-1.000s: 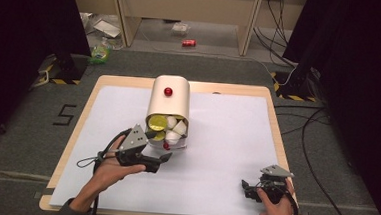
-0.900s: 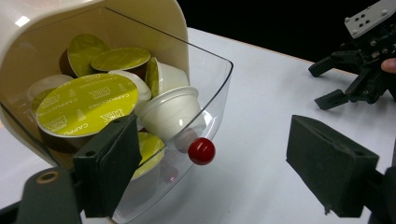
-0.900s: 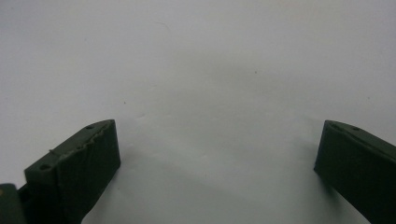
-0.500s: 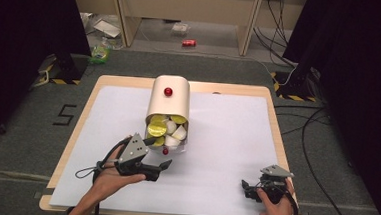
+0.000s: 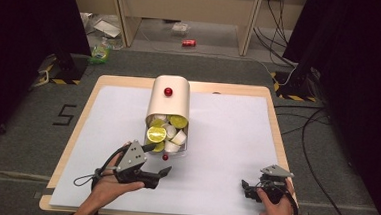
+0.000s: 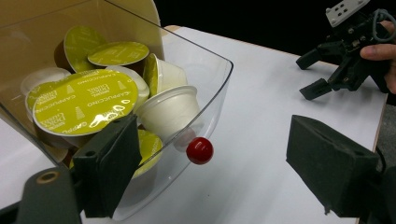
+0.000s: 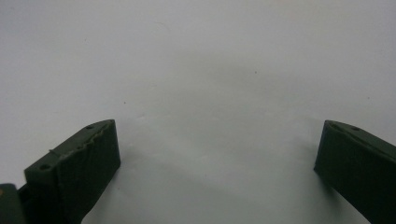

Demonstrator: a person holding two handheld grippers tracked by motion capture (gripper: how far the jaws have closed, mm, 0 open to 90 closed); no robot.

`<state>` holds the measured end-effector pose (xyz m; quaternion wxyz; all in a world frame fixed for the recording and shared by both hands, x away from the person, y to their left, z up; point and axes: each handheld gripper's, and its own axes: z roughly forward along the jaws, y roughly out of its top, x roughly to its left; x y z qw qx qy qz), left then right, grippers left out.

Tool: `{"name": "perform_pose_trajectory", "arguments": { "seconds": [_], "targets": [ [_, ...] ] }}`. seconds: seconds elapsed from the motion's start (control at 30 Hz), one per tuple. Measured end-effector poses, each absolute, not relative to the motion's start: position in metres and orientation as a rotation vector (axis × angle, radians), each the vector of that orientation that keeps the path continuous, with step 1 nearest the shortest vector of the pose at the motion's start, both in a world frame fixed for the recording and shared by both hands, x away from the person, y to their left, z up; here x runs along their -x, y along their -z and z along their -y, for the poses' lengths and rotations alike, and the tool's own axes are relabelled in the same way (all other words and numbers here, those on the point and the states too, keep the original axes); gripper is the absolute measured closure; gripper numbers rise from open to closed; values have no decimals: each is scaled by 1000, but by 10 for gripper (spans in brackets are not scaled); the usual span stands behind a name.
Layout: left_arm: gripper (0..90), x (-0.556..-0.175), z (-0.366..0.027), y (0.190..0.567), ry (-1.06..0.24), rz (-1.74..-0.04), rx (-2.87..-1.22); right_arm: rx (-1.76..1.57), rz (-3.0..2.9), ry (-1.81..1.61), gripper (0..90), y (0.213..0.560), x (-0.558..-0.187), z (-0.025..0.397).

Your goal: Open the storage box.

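The left hand-held gripper (image 6: 210, 168) is released, its jaws wide either side of the small red knob (image 6: 200, 150) on the clear plastic drawer full of coffee capsules (image 5: 166, 136), mid-counter. A skewed grasp could slip off the knob and jolt capsules out. The right hand-held gripper (image 5: 253, 187) rests released near the front right corner.

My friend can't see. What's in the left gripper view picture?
A clear drawer with a small red knob holds coffee capsules with green lids. The left gripper is open before it, on a white table.

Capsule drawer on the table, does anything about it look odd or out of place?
The clear drawer is pulled out of its beige holder, crammed with coffee capsules lying tilted every way. None has spilled.
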<state>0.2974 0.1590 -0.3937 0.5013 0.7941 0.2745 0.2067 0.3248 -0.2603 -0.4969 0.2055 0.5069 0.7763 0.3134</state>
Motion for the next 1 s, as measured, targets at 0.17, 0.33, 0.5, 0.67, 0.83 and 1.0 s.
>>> {"name": "perform_pose_trajectory", "arguments": {
  "seconds": [0.17,0.33,0.5,0.67,0.83,1.0],
  "targets": [
    [171,-294,-159,395,-495,-660,-1926,-1413,-2163,-874,2,497,-325,260],
    [171,-291,-159,397,-491,-663,-1925,-1412,-2163,-874,2,497,-325,260],
    [171,-288,-160,399,-478,-663,-1919,-1413,-2164,-874,2,497,-325,260],
    [171,-286,-160,400,-484,-660,-1918,-1412,-2163,-873,2,497,-325,260],
    [171,-286,-161,401,-475,-662,-1910,-1412,-2164,-873,2,497,-325,260],
    [171,-285,-161,399,-469,-664,-1907,-1413,-2164,-873,2,497,-325,260]
  ]
}}
